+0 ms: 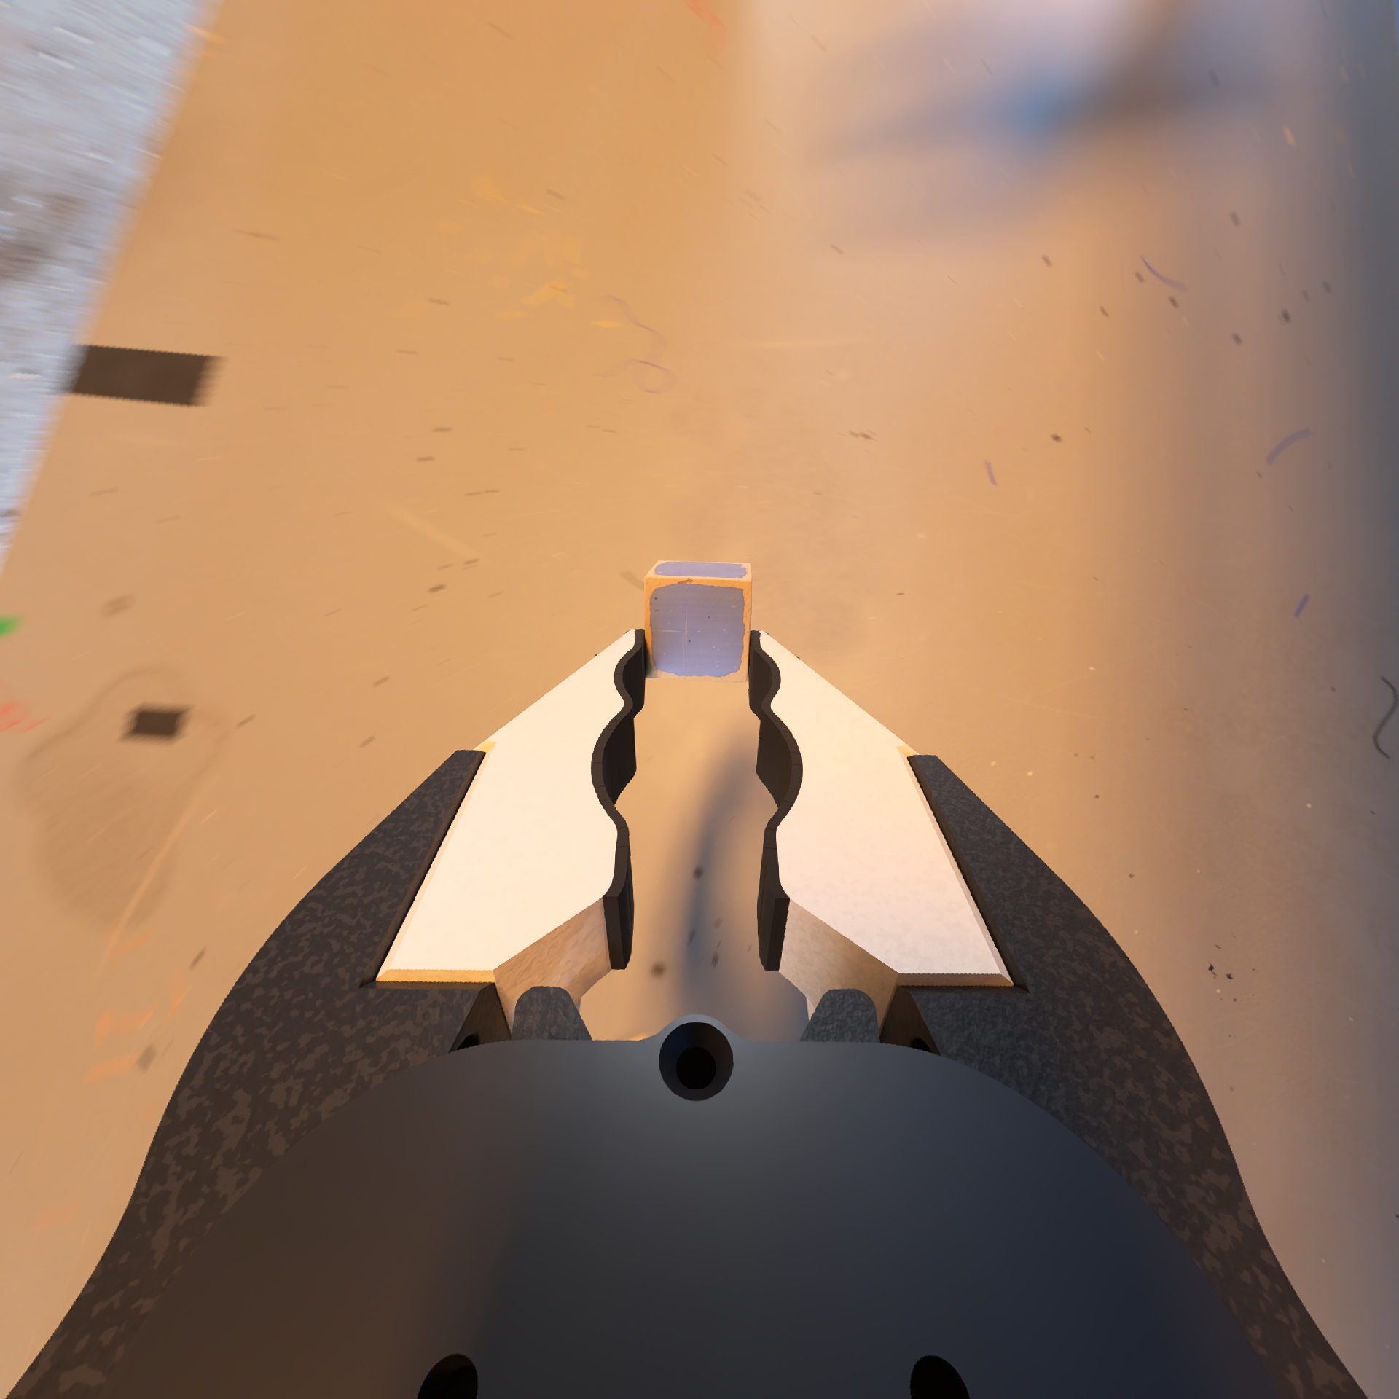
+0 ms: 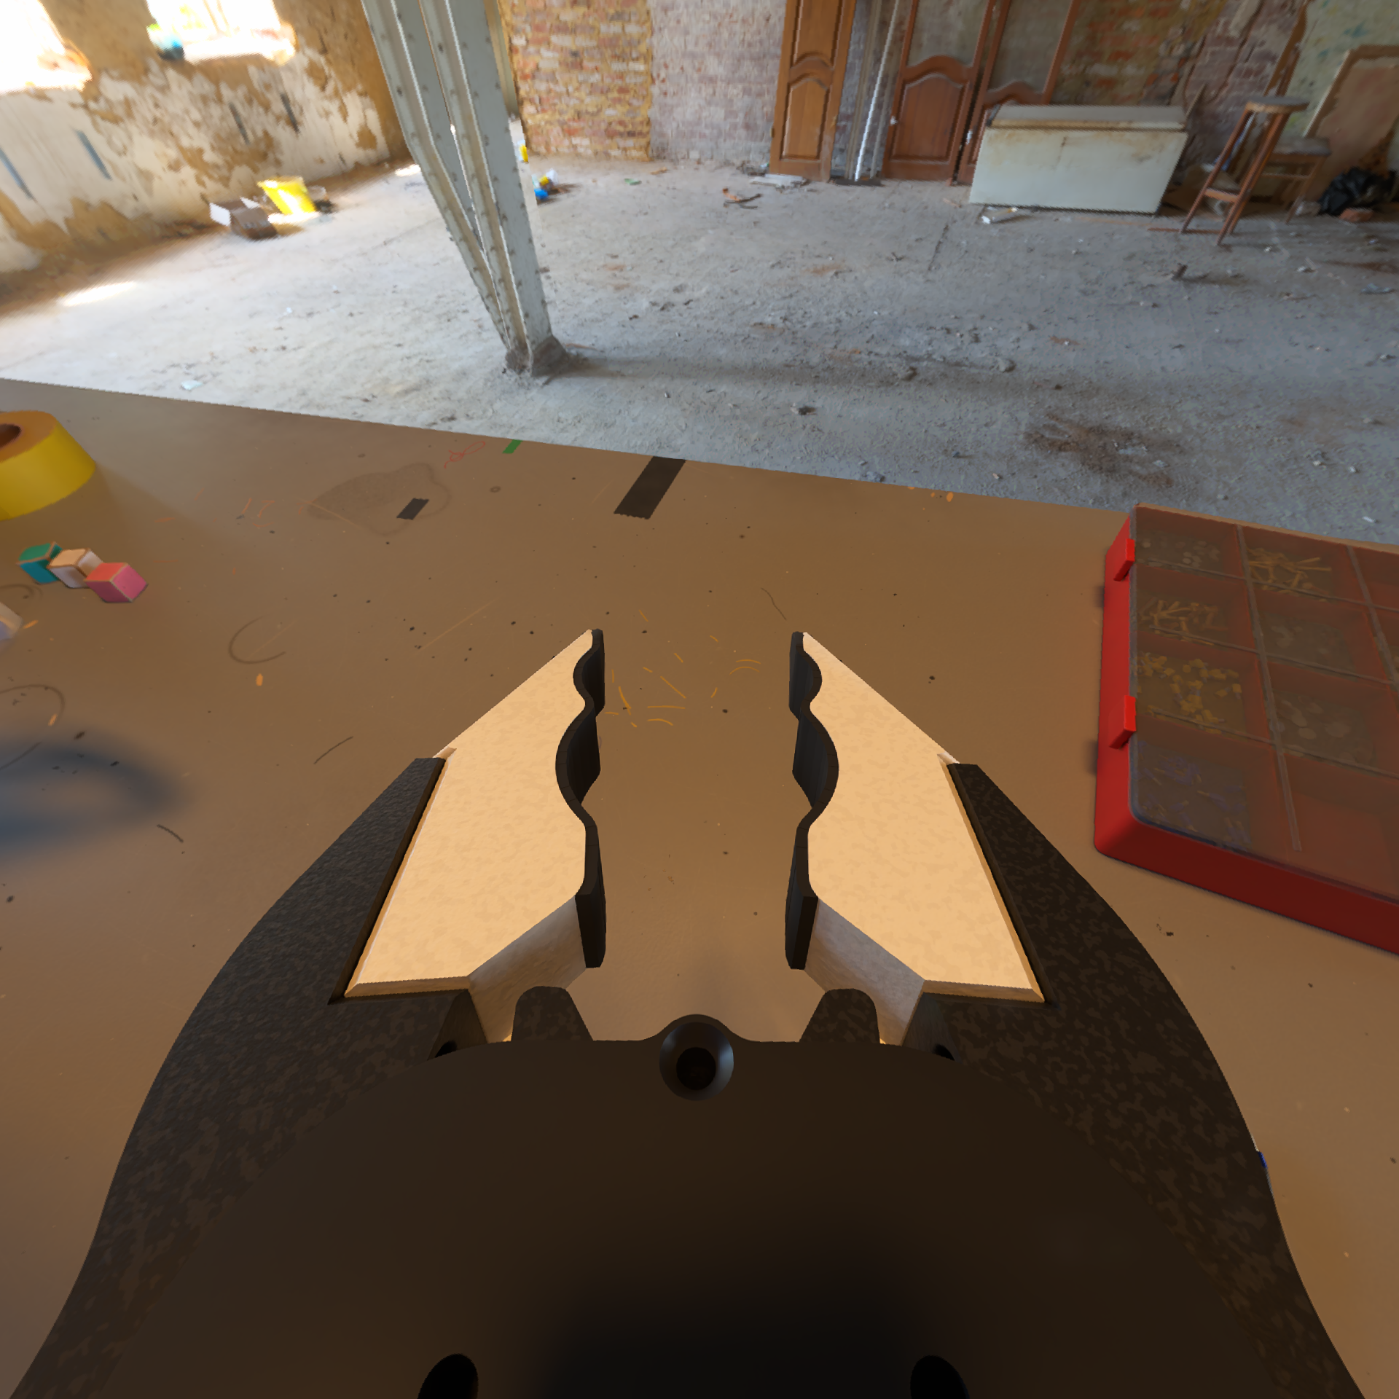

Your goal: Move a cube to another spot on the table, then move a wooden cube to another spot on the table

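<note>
The left gripper point(image 1: 696, 655) is clenched on a small wooden cube with pale lilac faces point(image 1: 697, 621), pinched at its fingertips above the scuffed tan table point(image 1: 454, 492), whose edge runs close along the left. The right gripper point(image 2: 696, 670) hangs released over bare table, its far edge ahead. To its left sit three small cubes, teal point(image 2: 38, 562), cream point(image 2: 74, 568) and pink point(image 2: 116, 581), touching in a row, near one yellow ring-shaped block point(image 2: 38, 465). One red compartment tray point(image 2: 1249, 719) lies right.

left view steeply down, right forward
</note>
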